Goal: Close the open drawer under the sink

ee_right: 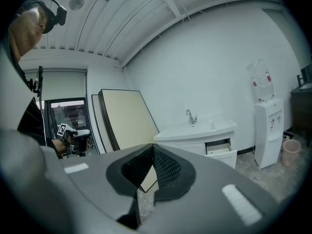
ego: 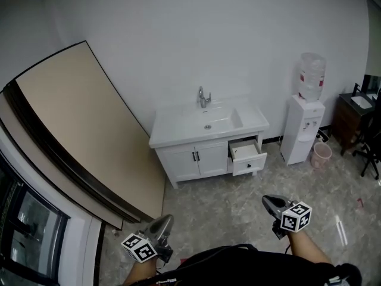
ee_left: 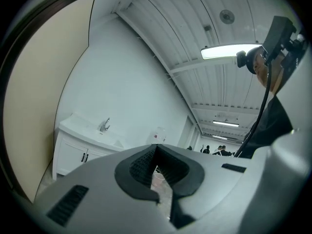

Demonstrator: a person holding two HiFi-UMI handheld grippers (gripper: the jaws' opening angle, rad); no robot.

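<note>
A white sink cabinet [ego: 196, 159] with a chrome tap [ego: 203, 97] stands against the far wall. Its upper right drawer [ego: 247, 152] is pulled out, and the one below it is closed. Both grippers are held low near me, well short of the cabinet across the floor. My left gripper [ego: 164, 222] is at the lower left and my right gripper [ego: 271, 201] at the lower right, both shut and empty. The right gripper [ee_right: 152, 152] view shows the open drawer [ee_right: 222, 150] ahead to the right. The left gripper [ee_left: 157, 152] view shows the cabinet doors [ee_left: 78, 152], its own body hiding the drawer.
A large beige board [ego: 83, 136] leans on the left wall. Right of the cabinet stand a white water dispenser [ego: 303, 127] and a pink bin [ego: 321, 155]. A dark desk [ego: 354, 115] and a chair [ego: 372, 142] are at the far right. Grey tile floor [ego: 226, 201] lies between.
</note>
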